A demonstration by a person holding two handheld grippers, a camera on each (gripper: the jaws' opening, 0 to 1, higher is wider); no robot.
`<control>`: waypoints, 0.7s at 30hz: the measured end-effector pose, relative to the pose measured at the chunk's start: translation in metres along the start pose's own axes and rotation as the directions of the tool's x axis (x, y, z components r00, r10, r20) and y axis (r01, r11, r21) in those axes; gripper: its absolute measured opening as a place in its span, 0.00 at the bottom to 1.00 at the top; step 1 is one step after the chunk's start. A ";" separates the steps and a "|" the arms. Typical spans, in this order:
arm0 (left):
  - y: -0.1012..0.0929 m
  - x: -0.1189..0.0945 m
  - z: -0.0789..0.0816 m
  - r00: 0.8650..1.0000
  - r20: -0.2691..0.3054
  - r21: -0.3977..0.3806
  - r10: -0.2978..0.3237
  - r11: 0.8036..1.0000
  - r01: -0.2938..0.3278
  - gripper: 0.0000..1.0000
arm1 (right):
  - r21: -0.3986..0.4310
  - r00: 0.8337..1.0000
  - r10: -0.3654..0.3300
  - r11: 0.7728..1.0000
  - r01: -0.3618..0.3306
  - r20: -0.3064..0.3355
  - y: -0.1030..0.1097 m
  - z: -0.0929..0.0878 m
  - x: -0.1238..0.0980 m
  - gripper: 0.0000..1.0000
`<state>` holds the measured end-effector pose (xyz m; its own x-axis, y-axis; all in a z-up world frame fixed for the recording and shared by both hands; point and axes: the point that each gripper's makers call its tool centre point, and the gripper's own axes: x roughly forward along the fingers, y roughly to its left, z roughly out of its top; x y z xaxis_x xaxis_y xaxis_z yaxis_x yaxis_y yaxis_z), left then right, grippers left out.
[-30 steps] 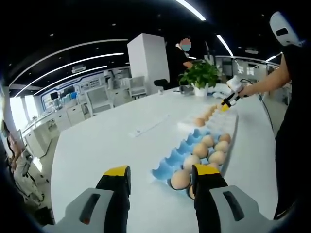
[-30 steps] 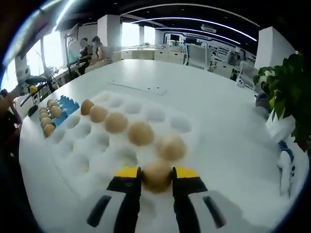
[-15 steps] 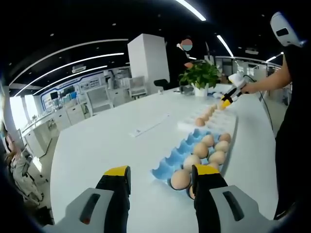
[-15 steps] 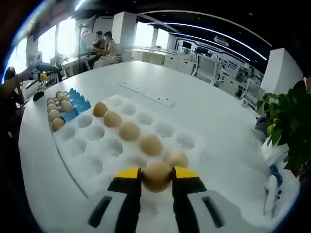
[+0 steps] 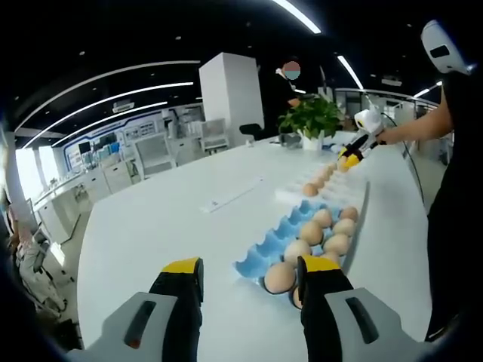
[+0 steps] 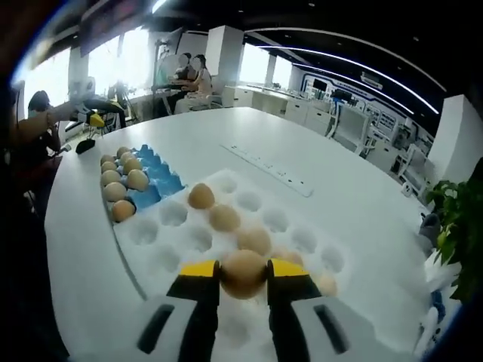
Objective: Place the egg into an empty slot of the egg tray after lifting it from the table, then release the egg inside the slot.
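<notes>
Right gripper [image 6: 243,273] clamps an egg [image 6: 243,272] above the white egg tray [image 6: 170,260]. Left gripper [image 5: 249,275] hangs parted and empty beside the blue tray [image 5: 281,236]. No legible writing.

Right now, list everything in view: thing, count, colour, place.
held egg: one, tan, clamped in the right hand-held gripper
white egg tray: one, on the table below that gripper, a diagonal row of tan eggs in it
blue egg tray: one, beside the white tray, about seven tan eggs
table: one, white
power strip: one, white, on the table beyond the trays
potted plant: one, green, far table end
left hand-held gripper: jaws apart, empty, near the blue tray
person's arm: one, holding the right gripper
</notes>
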<state>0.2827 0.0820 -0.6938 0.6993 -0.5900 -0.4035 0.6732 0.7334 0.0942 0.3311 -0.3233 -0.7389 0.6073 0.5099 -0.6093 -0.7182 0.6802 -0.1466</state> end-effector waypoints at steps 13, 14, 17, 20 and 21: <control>-0.001 0.002 -0.002 1.000 -0.007 0.001 -0.004 1.000 0.004 0.51 | -0.066 0.990 0.137 0.989 -0.135 0.029 0.051 0.026 0.028 0.24; -0.001 0.002 -0.002 1.000 -0.009 0.000 -0.005 1.000 0.005 0.51 | -0.072 0.989 0.145 0.987 -0.142 0.035 0.054 0.029 0.030 0.24; 0.000 0.002 -0.002 1.000 -0.010 0.002 -0.003 1.000 0.003 0.52 | -0.086 0.981 0.188 0.979 -0.183 0.052 0.070 0.040 0.038 0.24; 0.000 0.001 -0.002 1.000 -0.009 0.000 -0.003 1.000 0.003 0.52 | -0.108 0.971 0.232 0.968 -0.224 0.061 0.086 0.048 0.049 0.24; 0.000 0.001 -0.002 1.000 -0.009 -0.001 -0.002 1.000 0.002 0.52 | -0.122 0.966 0.249 0.963 -0.240 0.066 0.092 0.051 0.052 0.24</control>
<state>0.2834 0.0822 -0.6962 0.6959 -0.5883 -0.4119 0.6743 0.7326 0.0928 0.3136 -0.2071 -0.7441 0.4302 0.6971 -0.5735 -0.8788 0.4686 -0.0897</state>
